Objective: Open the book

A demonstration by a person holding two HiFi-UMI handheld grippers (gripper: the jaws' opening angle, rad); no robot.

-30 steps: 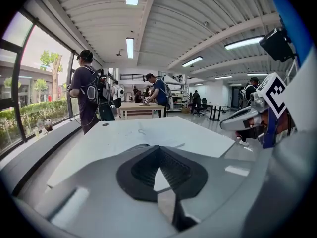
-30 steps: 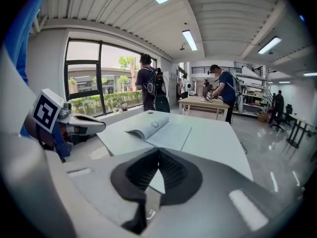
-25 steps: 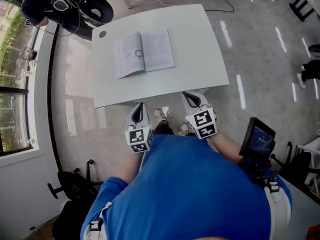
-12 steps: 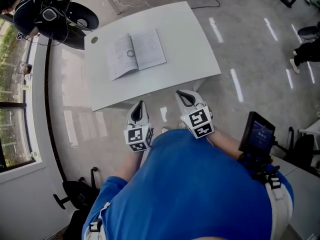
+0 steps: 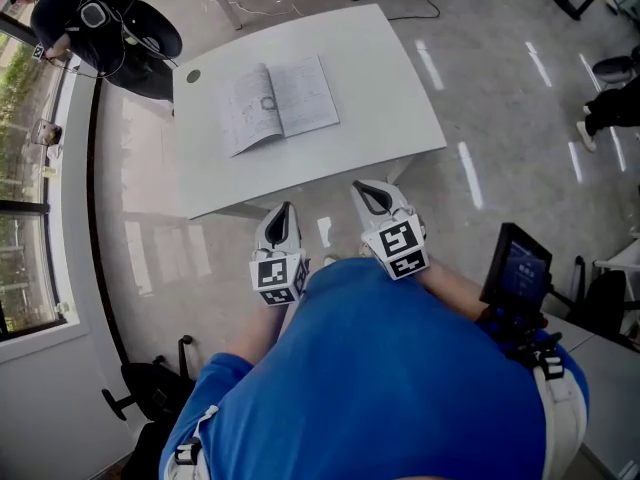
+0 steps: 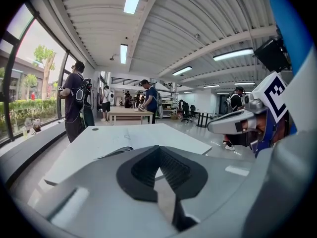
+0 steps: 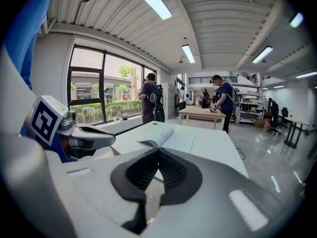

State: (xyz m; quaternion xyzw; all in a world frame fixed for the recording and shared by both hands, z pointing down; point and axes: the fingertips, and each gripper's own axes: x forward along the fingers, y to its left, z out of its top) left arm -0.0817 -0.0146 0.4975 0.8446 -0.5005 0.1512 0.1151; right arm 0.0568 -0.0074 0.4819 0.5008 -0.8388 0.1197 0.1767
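The book (image 5: 282,104) lies open and flat on the white table (image 5: 390,108), pages up, toward its far left part. Both grippers hang in front of the person's blue shirt, off the table's near edge and well short of the book. My left gripper (image 5: 282,209) is shut with nothing in it; in the left gripper view its jaws (image 6: 159,148) meet in front of the book (image 6: 115,152). My right gripper (image 5: 364,189) is also shut and empty, and in the right gripper view (image 7: 158,151) the book (image 7: 166,137) lies beyond its tips.
A person in black (image 5: 95,18) stands at the table's far left corner, by the window wall. A small dark round cap (image 5: 193,75) sits in the tabletop. A dark screen device (image 5: 515,268) hangs at the person's right side. More tables and people stand farther back.
Both shut grippers have drifted slightly by the table's near edge, and the head view has shifted. The book lies open as before.
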